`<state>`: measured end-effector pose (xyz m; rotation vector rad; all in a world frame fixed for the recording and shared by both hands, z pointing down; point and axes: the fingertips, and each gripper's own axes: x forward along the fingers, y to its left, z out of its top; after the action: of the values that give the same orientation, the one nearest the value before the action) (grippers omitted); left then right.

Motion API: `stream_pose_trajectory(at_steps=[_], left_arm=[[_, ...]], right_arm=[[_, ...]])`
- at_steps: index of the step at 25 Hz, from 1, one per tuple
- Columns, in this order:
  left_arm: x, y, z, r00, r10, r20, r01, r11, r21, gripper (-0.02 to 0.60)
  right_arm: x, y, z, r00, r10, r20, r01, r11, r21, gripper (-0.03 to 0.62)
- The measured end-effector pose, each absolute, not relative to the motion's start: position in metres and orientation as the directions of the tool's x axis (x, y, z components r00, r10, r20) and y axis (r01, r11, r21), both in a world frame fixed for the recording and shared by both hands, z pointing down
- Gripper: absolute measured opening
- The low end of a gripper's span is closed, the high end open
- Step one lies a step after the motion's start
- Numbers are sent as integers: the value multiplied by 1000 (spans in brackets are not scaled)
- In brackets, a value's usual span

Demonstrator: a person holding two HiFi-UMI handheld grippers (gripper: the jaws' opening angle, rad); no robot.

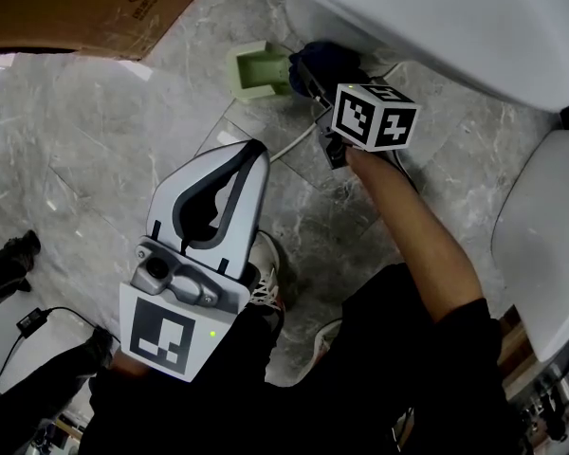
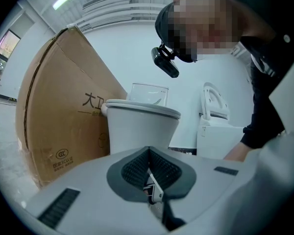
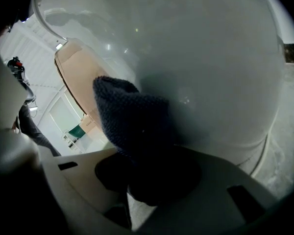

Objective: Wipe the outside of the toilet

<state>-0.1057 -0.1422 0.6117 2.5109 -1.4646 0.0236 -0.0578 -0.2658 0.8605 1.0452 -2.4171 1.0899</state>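
Observation:
The white toilet [image 1: 455,17] fills the top right of the head view, and its curved outer wall [image 3: 201,58] looms close in the right gripper view. My right gripper [image 1: 315,81] is shut on a dark blue cloth [image 1: 327,60], which presses against the toilet's lower outside near the floor. In the right gripper view the cloth [image 3: 132,121] bulges out from between the jaws of the right gripper [image 3: 147,175] and touches the porcelain. My left gripper [image 1: 249,154] hangs low at the left, away from the toilet, shut and holding nothing. Seen from its own camera, the left gripper [image 2: 149,173] points at another toilet [image 2: 142,124].
A pale green holder [image 1: 256,69] stands on the marble floor beside the cloth. A cardboard box [image 1: 95,8] lies at the top left, and a white cable [image 1: 294,142] runs below the right gripper. Another white fixture [image 1: 550,226] is at the right. The person's shoe [image 1: 266,268] is under the left gripper.

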Motion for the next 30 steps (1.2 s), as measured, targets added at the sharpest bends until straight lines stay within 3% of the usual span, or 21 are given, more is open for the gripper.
stream_pose_trajectory(at_steps=[18, 30], left_arm=[[-113, -142, 615, 500, -855, 139, -860, -471, 196, 11], [-107, -135, 602, 496, -860, 119, -862, -472, 183, 10]], right_arm=[[-54, -267, 902, -637, -469, 612, -765, 482, -428, 118], [-53, -242, 887, -656, -413, 632, -729, 564, -388, 118]])
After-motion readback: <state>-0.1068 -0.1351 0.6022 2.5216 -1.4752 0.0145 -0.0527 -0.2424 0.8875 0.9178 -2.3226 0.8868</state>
